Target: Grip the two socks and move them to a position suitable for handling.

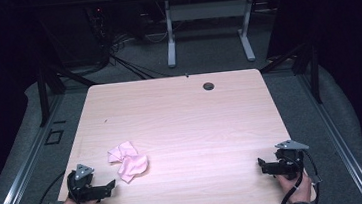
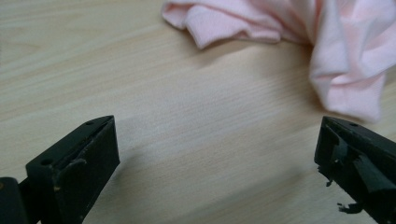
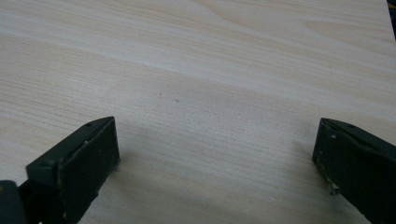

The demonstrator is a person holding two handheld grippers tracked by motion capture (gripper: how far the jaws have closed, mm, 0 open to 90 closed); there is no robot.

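Note:
A crumpled pink cloth (image 1: 128, 163) lies on the light wooden table (image 1: 181, 122), left of centre near the front. My left gripper (image 1: 108, 188) rests at the front left, just left of the cloth and a little nearer the front edge, its jaws wide open. In the left gripper view the pink cloth (image 2: 327, 42) bunches up ahead and to the right of the open left gripper (image 2: 217, 172), apart from both jaws. My right gripper (image 1: 262, 166) sits at the front right, far from the cloth. The right gripper (image 3: 215, 172) stands open over bare wood.
A small dark grommet hole (image 1: 208, 86) is set near the table's far edge. Beyond the table stands the white frame of another desk (image 1: 207, 34) on grey carpet. Black stands and cables flank both sides.

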